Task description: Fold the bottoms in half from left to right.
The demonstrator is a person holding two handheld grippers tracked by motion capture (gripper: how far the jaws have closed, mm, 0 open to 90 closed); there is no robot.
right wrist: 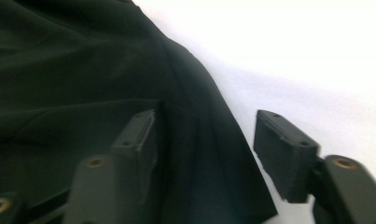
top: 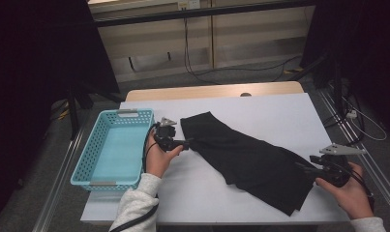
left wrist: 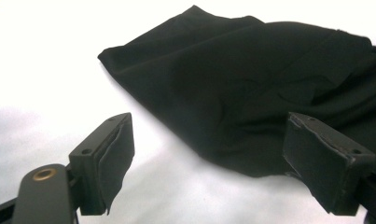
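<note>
One black cloth (top: pixel 250 154), two spread claws

A light blue basket (top: pixel 86 164) with latticed walls sits at the left end of the bench (top: pixel 260 108), nothing inside it, and a white sheet (top: pixel 279 116) covers the benchtop. Beyond the far edge, pale wooden panels (top: pixel 260 38) line the back, and black cables (top: pixel 192 67) trail down across the grey floor (top: pixel 149 82).

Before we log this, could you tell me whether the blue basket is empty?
Empty: the high view shows the blue basket's bare floor, with the black cloth on the table.
</note>
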